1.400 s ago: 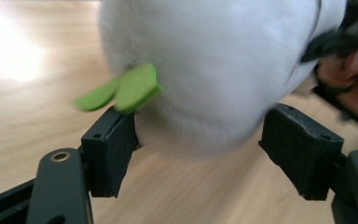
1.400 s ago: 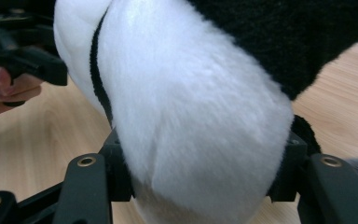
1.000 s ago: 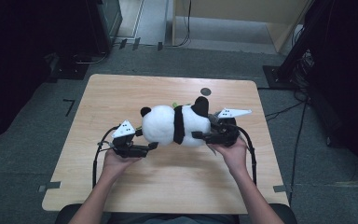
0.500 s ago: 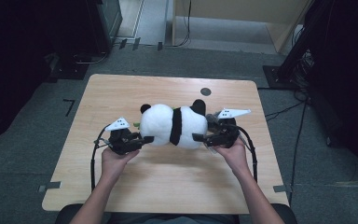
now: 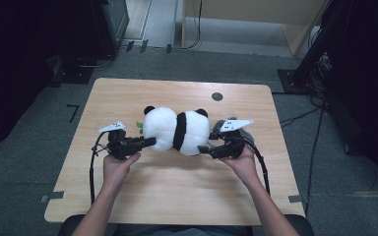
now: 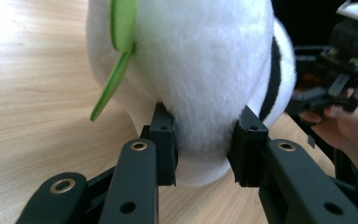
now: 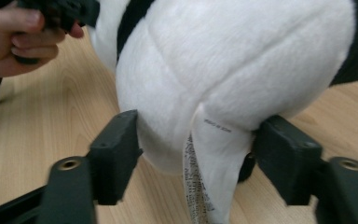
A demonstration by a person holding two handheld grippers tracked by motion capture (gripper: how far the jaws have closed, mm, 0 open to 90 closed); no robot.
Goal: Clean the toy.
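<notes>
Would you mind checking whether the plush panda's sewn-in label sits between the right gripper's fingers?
Yes, in the right gripper view the white printed label hangs from the plush panda down between the right gripper's two black fingers.

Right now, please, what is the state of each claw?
Left claw: closed on the plush panda, pads pressed into the fur.
Right claw: has just been closing; panda between its pads, both touching the fur.
</notes>
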